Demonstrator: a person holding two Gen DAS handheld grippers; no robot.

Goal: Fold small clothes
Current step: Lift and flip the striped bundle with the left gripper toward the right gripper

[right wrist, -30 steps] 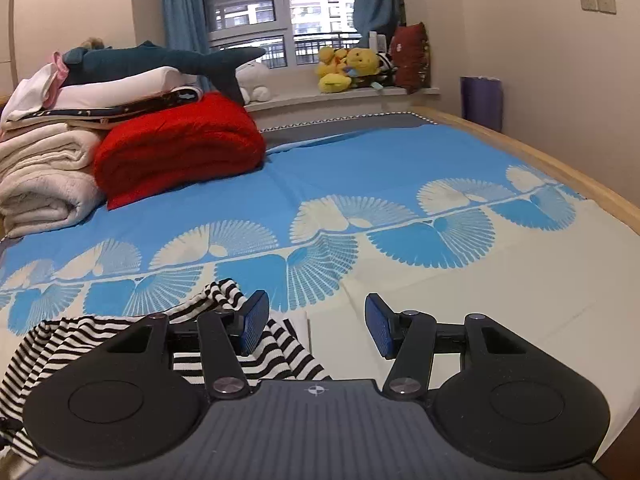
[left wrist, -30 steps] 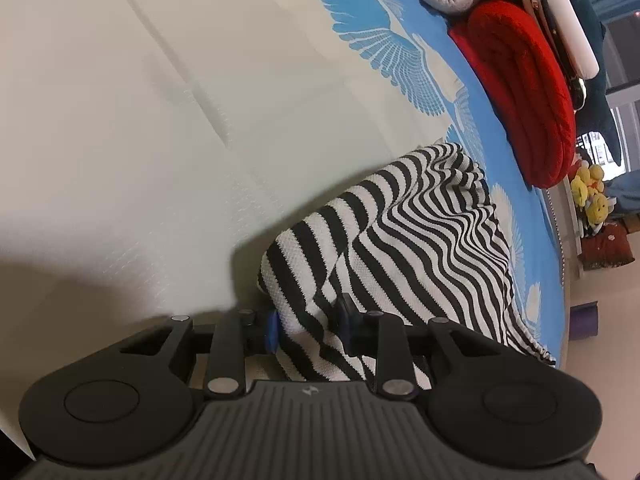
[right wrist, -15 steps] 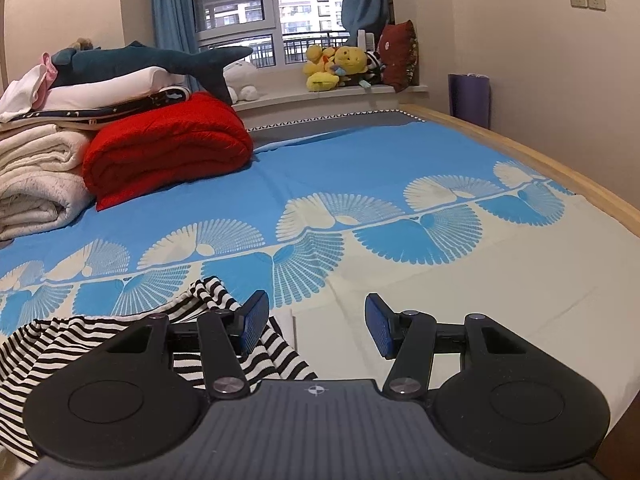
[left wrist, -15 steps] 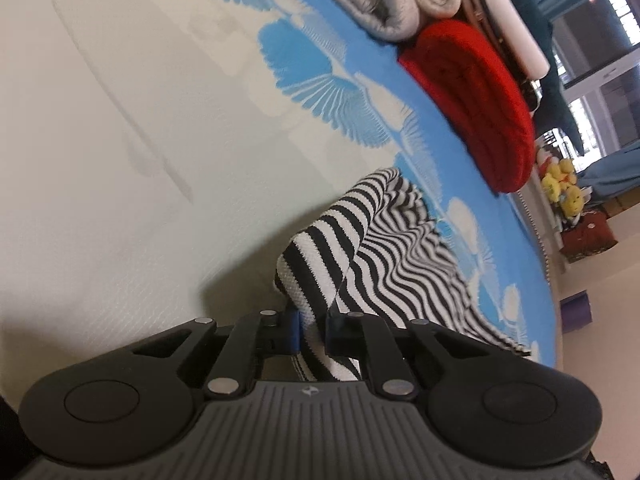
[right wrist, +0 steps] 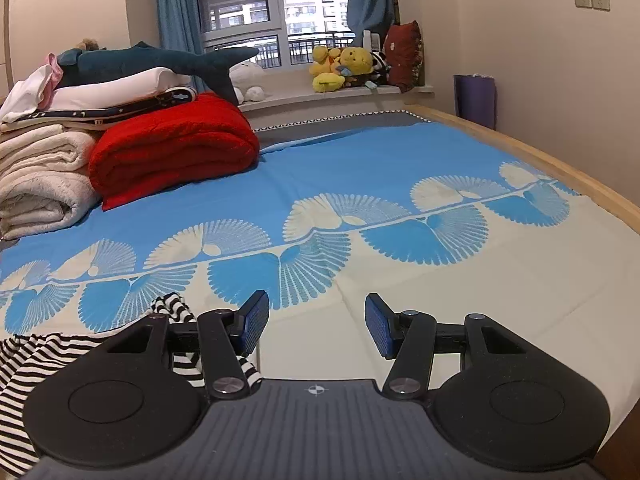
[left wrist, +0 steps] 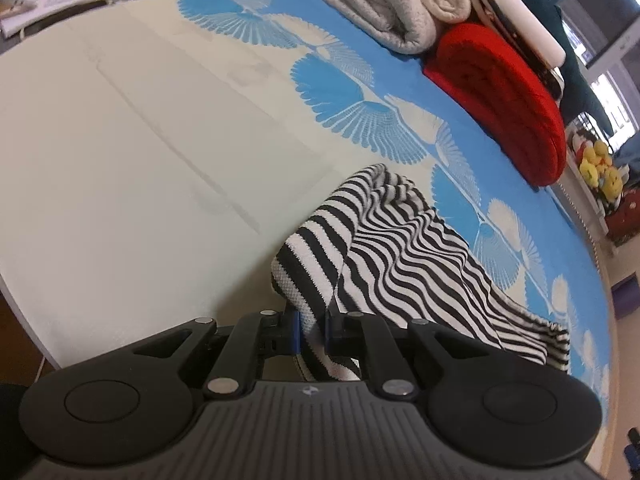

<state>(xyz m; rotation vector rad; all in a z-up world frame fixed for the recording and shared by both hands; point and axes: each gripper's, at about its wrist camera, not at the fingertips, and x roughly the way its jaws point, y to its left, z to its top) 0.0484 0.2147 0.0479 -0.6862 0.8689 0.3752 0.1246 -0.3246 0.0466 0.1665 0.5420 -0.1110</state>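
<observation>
Left gripper [left wrist: 311, 330] had its two blue-padded fingers pinched on a corner of the black-and-white striped garment [left wrist: 404, 264], with a narrow band of the knit squeezed between the pads. From the left wrist view, that corner was raised off the bed sheet [left wrist: 132, 168], and the rest of the garment sloped away from the fingers and draped down to the right, its far edge lying on the blue fan-patterned part of the sheet. A shadow lay on the cream part of the sheet beside the lifted corner. Beyond the garment, a folded red blanket [left wrist: 508, 96] rested against a stack of rolled cream towels [left wrist: 400, 4], and yellow plush toys [left wrist: 600, 168] were visible at the far right.

From the right wrist view, the right gripper [right wrist: 316, 326] pointed across the bed with its fingers spread well apart and nothing between them; only bare cream sheet showed in the gap. The striped garment [right wrist: 24, 360] lay at the lower left, partly hidden behind the gripper's left finger, with a small bunched part [right wrist: 170, 308] sticking up just beside it. Farther back, the red blanket [right wrist: 172, 148] sat on the blue sheet next to the cream towels [right wrist: 36, 184], with folded linens and a dark plush shark [right wrist: 160, 60] piled on top. Plush toys [right wrist: 340, 66] lined the windowsill, and a purple bin [right wrist: 474, 98] stood by the wall past the wooden bed frame [right wrist: 560, 168].
</observation>
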